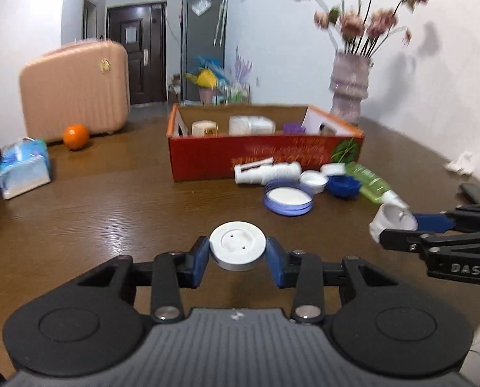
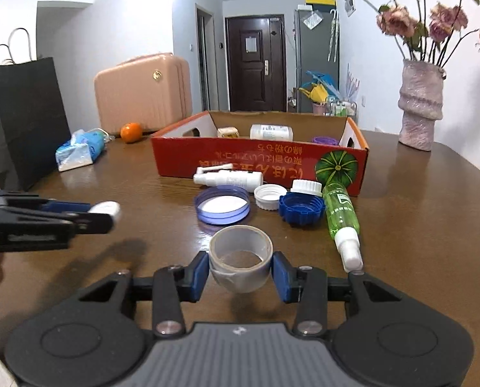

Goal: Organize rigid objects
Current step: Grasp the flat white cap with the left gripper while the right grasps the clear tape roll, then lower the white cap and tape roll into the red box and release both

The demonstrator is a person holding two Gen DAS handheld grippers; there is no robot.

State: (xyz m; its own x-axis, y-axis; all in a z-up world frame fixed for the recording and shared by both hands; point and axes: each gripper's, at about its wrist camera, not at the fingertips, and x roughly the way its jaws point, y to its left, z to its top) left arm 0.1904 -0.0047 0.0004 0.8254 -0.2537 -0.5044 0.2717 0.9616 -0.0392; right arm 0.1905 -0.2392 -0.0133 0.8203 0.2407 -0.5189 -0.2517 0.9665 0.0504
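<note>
My left gripper is shut on a white round lid, held above the table; it also shows in the right wrist view at left. My right gripper is shut on a grey tape roll; it shows in the left wrist view at right. The red cardboard box stands beyond, holding a white bottle, a small cream item and a purple item. In front of it lie a white spray bottle, a purple lid, a white cap, a blue cap and a green spray bottle.
A pink vase with flowers stands at the back right. A tissue pack, an orange and a black paper bag are at left. A pink suitcase stands behind the table. A crumpled white scrap lies at right.
</note>
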